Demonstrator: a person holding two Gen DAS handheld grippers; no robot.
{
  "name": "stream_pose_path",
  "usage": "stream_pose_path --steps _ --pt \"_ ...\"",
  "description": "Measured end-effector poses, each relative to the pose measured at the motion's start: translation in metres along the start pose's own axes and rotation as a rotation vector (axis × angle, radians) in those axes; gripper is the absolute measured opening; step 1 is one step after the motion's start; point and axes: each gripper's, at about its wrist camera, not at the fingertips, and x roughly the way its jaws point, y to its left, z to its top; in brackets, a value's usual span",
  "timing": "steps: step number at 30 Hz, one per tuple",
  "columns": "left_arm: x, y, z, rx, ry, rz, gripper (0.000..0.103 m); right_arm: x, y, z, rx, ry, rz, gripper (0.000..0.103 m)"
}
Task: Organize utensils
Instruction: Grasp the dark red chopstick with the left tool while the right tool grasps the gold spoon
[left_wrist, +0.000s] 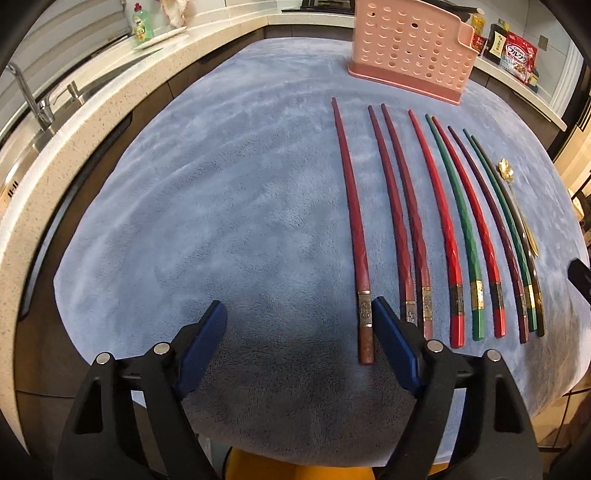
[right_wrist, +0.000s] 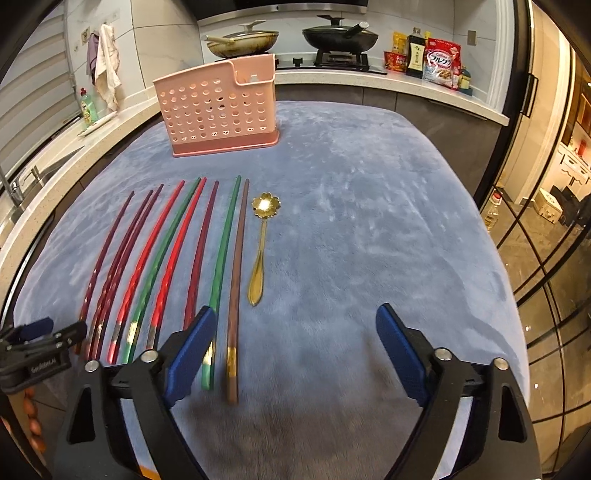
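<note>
Nine lacquered chopsticks (left_wrist: 417, 221) lie side by side on the blue plush cloth (left_wrist: 221, 206) covering the bench, thin tips pointing toward the pink perforated utensil holder (left_wrist: 410, 55) standing upright at the far end; they run dark red, bright red, green and near-black, each with a metallic band near its thick end. Just beside the outermost stick lies a gold spoon (right_wrist: 260, 243) with a flower-shaped bowl. The left gripper (left_wrist: 299, 325) hangs spread wide and empty over the near edge of the cloth, its blue fingers (left_wrist: 393, 343) just beside the thick end of the leftmost dark red chopstick (left_wrist: 356, 229). The right gripper (right_wrist: 295, 332) is likewise released, grasping nothing, with the green and brown sticks' ends between its fingers. Only the right view shows the two pans (right_wrist: 291, 37) on the stove and the left gripper's side; only the left view shows the sink faucet (left_wrist: 33, 99). In the left view the spoon is squeezed at the edge, and the right view's near stick ends are blurred.
</note>
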Motion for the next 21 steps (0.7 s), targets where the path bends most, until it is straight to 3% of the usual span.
stream_pose_path --steps 5,7,12,17,21 --pt "0.001 -0.003 0.004 0.014 -0.004 -0.014 0.068 0.025 0.001 0.013 0.028 0.032 0.034 0.066" --pt "0.002 -0.004 0.006 0.021 -0.004 -0.015 0.066 0.036 0.002 0.017 0.034 0.049 0.044 0.055" --pt "0.002 -0.004 0.007 0.028 -0.001 -0.022 0.065 0.057 0.007 0.02 0.031 0.091 0.053 0.046" --pt "0.002 -0.006 0.008 0.032 -0.002 -0.027 0.059 0.06 0.012 0.019 -0.011 0.078 0.03 0.042" --pt "0.0 -0.009 0.006 0.032 -0.004 -0.033 0.051 0.059 0.009 0.015 -0.016 0.073 0.032 0.029"
